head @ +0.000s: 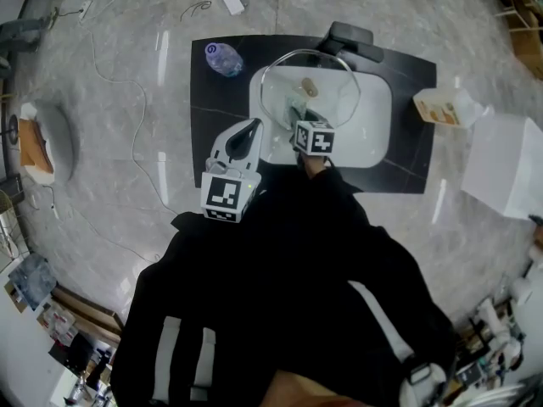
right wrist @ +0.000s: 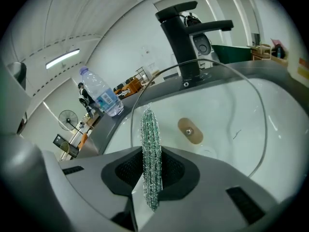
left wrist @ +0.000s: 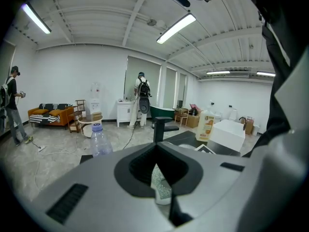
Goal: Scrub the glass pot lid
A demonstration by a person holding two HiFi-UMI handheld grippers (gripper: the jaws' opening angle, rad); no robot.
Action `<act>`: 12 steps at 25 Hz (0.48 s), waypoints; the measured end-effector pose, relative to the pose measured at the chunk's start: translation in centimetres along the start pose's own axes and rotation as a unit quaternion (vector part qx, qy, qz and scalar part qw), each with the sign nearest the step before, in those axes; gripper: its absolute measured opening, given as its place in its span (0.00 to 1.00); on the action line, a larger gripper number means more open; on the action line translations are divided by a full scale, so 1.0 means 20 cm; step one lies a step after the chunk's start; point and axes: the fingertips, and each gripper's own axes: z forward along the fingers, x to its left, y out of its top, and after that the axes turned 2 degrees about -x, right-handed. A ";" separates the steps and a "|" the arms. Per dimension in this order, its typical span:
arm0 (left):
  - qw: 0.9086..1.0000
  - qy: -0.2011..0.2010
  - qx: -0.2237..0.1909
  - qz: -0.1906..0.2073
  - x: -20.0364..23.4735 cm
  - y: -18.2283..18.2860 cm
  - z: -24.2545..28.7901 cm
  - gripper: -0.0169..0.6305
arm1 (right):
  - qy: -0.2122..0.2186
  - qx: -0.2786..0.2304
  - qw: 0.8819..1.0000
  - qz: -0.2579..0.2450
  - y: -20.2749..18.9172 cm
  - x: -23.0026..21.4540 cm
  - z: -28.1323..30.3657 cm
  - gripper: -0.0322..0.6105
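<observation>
Head view: what could go wrong from here?
— Your glass pot lid looks propped loose in the sink, upper centre of frame, just under the faucet. Press hard with the right gripper and I'd expect the lid to skid or tip against the basin.

Left gripper view: is that side steadying it?
— I can't tell. Your left gripper has its fingers drawn nearly together, with a pale meshed scrap in the slit at frame centre. Whether it is pinched or lies beyond is unclear, so don't count on it.

Right gripper view: where's the lid from the fingers?
— Those fingers are clamped on the green wire scourer. The lid stands just ahead, rim arching across the upper frame, knob right of the scourer. Contact isn't certain.
</observation>
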 end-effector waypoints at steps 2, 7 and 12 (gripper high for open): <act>1.000 0.006 0.003 -0.010 0.02 -0.02 -0.01 0.03 | 0.013 0.006 1.000 0.002 -0.03 0.05 0.04 0.15; 1.000 0.012 0.013 -0.009 0.06 -0.07 -0.04 0.03 | 0.025 0.023 0.999 0.003 -0.08 0.12 0.12 0.15; 0.999 0.021 0.023 -0.020 0.10 -0.12 -0.06 0.03 | 0.039 0.036 0.998 0.026 -0.12 0.15 0.21 0.15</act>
